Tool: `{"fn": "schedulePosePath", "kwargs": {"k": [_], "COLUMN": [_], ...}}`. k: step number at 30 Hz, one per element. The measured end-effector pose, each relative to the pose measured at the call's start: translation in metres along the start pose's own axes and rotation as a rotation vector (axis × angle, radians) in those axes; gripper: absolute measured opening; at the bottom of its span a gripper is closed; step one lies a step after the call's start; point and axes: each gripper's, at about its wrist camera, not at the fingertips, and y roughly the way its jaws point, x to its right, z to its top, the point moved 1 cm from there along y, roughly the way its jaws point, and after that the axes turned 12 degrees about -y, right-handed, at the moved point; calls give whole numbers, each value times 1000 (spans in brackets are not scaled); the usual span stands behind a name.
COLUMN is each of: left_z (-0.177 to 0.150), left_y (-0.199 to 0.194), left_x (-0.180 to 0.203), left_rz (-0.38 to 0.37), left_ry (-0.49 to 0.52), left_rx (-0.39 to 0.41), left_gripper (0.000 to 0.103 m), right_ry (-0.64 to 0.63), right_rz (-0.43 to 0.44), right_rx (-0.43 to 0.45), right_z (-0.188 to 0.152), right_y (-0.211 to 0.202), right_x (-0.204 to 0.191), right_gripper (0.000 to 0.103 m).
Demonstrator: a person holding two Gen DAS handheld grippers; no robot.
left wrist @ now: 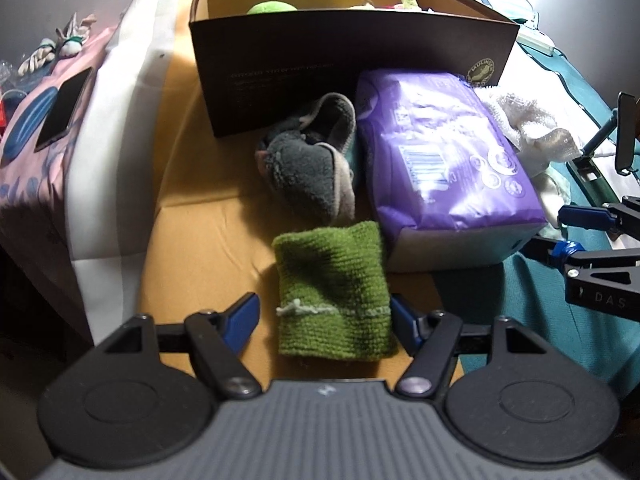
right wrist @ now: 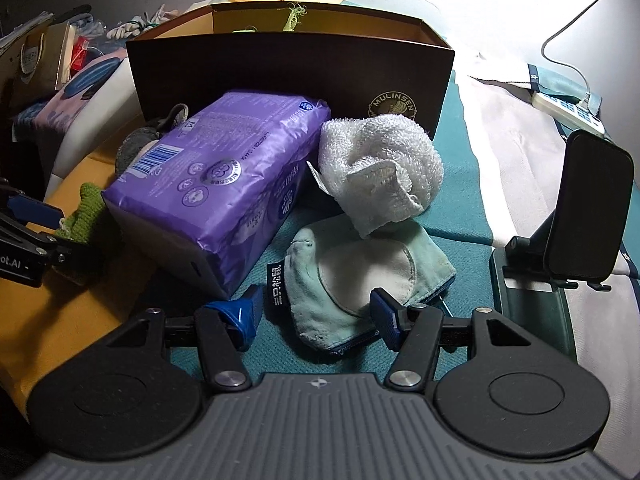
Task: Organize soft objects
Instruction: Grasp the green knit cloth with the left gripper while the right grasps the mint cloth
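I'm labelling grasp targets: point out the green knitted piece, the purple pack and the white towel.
green knitted piece (left wrist: 334, 292): left wrist view, middle of knit.
purple pack (right wrist: 224, 184): right wrist view, top face.
white towel (right wrist: 380, 160): right wrist view, bunched middle.

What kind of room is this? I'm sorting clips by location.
Probably a bedroom: the items lie on bedding-like sheets, with a power strip, a phone stand and a shoe box of soft things.

Left gripper (left wrist: 323, 314): jaws spread wide, low, left of purple pack (left wrist: 440, 152). Right gripper (right wrist: 316, 312): jaws spread wide, low, right of same pack, near its front corner.
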Motion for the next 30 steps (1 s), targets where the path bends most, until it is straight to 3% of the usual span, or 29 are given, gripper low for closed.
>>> {"fn": "schedulePosePath", "kwargs": {"k": [9, 13, 16, 21, 24, 30], "left_z": [6, 6, 9, 12, 14, 17], "left_y": [10, 12, 12, 11, 8, -3], "left_x": [-2, -3, -3, -4, -5, -3], "left_rz": [4, -4, -9, -23, -33, -54], "left_ry": [-7, 0, -2, -13, -24, -21], "left_rx": [-9, -2, 2, 12, 21, 44], "left_gripper": [69, 63, 55, 39, 32, 28], "right_ry": [24, 45, 61, 106, 132, 175], "right_rz": [-8, -7, -1, 25, 33, 48], "right_rx": [37, 59, 65, 71, 70, 75], "right_z": [1, 1, 2, 0, -2, -5], "right_y": [12, 15, 16, 13, 10, -2], "right_x": [4, 8, 14, 28, 33, 42], "right_gripper": [44, 44, 37, 7, 0, 0]}}
